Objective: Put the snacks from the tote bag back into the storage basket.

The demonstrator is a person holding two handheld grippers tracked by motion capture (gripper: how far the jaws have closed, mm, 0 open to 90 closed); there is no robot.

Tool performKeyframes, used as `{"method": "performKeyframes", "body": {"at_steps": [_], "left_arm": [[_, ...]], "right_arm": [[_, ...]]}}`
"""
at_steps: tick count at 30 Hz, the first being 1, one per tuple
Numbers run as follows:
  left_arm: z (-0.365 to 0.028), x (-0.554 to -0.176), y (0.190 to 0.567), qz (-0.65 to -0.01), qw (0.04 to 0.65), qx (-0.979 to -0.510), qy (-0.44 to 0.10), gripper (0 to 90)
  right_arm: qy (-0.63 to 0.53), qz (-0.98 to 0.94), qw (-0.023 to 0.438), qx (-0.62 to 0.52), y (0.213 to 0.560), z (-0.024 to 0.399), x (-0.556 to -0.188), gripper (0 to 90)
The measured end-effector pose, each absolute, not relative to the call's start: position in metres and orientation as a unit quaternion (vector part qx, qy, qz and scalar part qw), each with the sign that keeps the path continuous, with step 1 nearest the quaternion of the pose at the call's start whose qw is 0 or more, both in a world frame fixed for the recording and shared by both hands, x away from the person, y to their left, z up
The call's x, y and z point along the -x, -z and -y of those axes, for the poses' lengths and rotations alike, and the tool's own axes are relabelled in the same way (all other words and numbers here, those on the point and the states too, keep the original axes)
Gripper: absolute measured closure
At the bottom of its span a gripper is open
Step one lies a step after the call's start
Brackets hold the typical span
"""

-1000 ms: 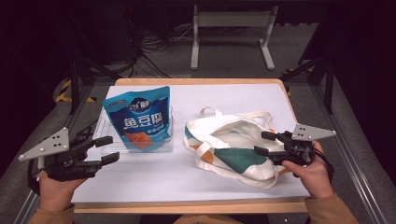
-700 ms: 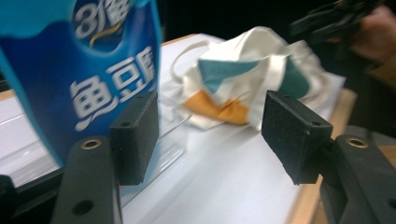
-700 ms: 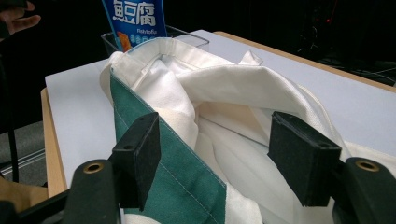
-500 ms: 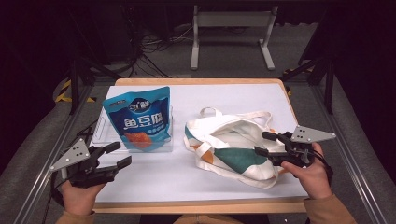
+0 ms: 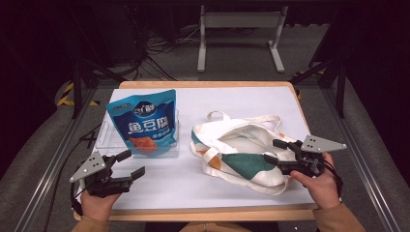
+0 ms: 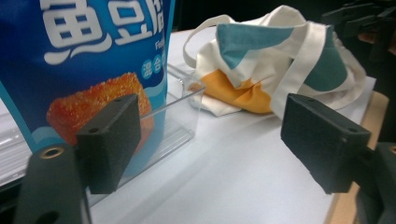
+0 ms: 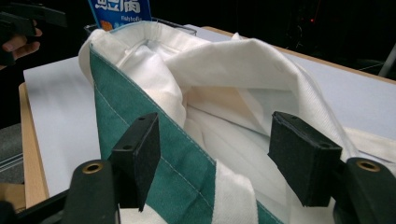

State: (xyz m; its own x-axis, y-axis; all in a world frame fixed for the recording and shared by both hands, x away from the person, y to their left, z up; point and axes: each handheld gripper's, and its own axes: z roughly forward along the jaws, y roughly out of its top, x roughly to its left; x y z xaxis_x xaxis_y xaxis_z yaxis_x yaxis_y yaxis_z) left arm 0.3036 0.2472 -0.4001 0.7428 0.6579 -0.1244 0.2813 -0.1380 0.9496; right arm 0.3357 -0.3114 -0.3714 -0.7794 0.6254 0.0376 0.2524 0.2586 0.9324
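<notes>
White canvas, with green and orange patches: I see the tote bag (image 5: 241, 150) slumped toward the worktop's (image 5: 232, 99) right edge, mouth open. My right gripper (image 5: 278, 152) sits at its rim, jaws spread wide on either side of the green-edged cloth, not clamped. My left gripper (image 5: 129, 163) hovers near the front-left corner, jaws apart and empty. A blue snack pouch (image 5: 143, 122) stands in a clear tray (image 5: 109, 140) by the left edge.
</notes>
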Motion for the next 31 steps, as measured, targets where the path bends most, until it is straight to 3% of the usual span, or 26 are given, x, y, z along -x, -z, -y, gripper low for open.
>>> {"method": "performKeyframes", "body": {"at_steps": [6, 11, 19, 31], "left_arm": [[-0.241, -0.308, 0.411, -0.320, 0.574, -0.733, -0.176, 5.2], [-0.241, -0.310, 0.414, -0.323, 0.573, -0.733, -0.173, 0.0], [-0.237, -0.318, 0.421, -0.317, 0.548, -0.755, -0.173, 0.0], [-0.242, -0.319, 0.421, -0.320, 0.561, -0.746, -0.164, 0.0]], "right_arm": [[-0.537, -0.773, 0.176, -0.287, 0.376, 0.312, -0.334, 33.0], [-0.537, -0.772, 0.177, -0.292, 0.379, 0.313, -0.334, 32.5], [-0.522, -0.778, 0.186, -0.294, 0.385, 0.314, -0.333, 31.8], [-0.527, -0.772, 0.186, -0.302, 0.390, 0.316, -0.334, 31.8]]}}
